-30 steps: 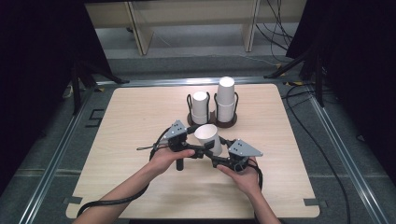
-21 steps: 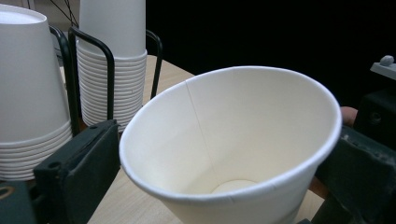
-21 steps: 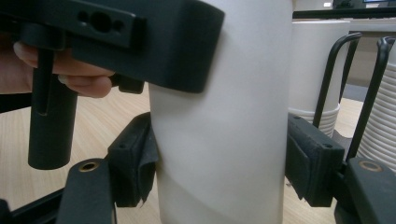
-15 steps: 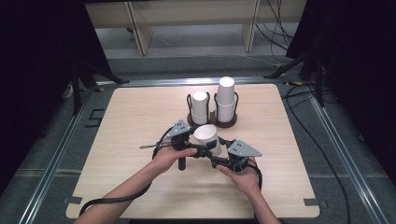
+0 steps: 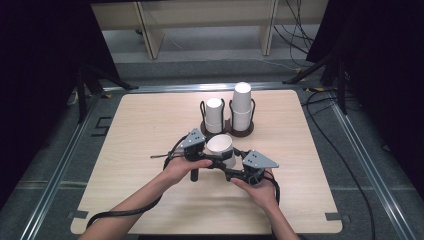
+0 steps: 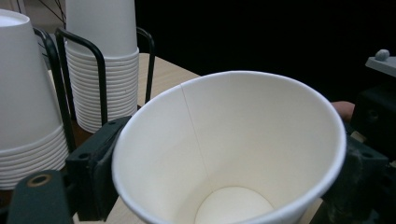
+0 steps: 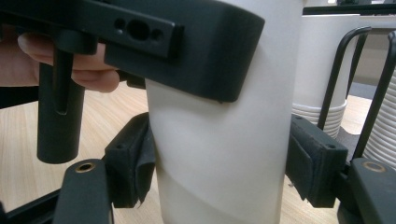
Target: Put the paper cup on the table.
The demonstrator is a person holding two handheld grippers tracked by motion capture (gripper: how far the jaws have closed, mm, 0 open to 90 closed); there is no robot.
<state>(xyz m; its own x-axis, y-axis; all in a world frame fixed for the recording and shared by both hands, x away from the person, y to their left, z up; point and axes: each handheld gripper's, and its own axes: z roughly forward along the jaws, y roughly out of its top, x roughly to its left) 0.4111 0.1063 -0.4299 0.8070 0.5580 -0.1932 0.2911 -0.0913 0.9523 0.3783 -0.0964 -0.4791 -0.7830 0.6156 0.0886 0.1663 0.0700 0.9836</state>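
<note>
A paper cup [image 5: 220, 148] is held upright between both hand-held grippers, just above the bench [image 5: 150, 125]. It is clamped by the left hand-held gripper [image 5: 212, 159], whose jaws have just been closing. The jaws of the right hand-held gripper [image 5: 231, 161] have just been opening, one pad touching the cup and the other standing off.

The pale wooden counter [image 5: 125, 150] carried a dark cup rack [image 5: 227, 131] toward twelve o'clock, holding two stacks of white paper cups [image 5: 242, 102].
</note>
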